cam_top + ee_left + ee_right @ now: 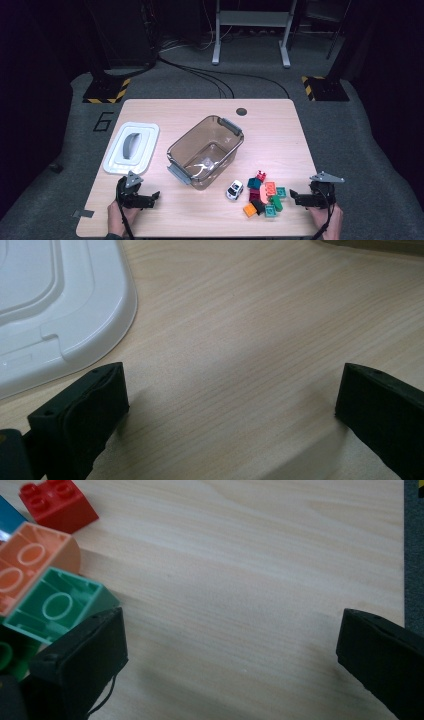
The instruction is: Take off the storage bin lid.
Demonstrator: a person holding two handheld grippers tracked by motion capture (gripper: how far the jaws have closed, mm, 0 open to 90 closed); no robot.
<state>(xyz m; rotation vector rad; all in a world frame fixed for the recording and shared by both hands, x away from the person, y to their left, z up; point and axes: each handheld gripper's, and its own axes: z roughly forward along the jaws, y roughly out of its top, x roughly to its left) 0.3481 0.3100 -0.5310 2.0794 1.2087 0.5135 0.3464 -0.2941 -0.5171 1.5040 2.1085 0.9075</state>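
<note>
1. The right gripper (296,196) rests low at the near right of the table (270,115), jaws spread wide and pinching nothing; in the right gripper view they frame bare wood, with the table's edge just beyond the right jaw.
2. The left gripper (152,196) sits at the near left, jaws likewise spread and empty over bare wood in its own view.
3. The pile of toy bricks (264,196) lies just beside the right gripper, between it and the toy car (234,190). In the right gripper view a green brick (55,605) sits hollow side up, right against the left jaw; an orange brick (27,570) touches it, and a red brick (57,502) lies a little apart.
4. Count: one car, one clear tub (206,151), one white lid (131,147). About ten bricks are heaped together; I cannot tell the exact number.
5. The tub stands mid-table, open on top, with grey handles at two ends; nothing shows inside it but glare.
6. The lid lies flat to the tub's left, apart from it; its corner (75,315) is near the left gripper's left jaw.
7. Nothing stands between the right gripper and the bricks; the car lies between the pile and the tub.
</note>
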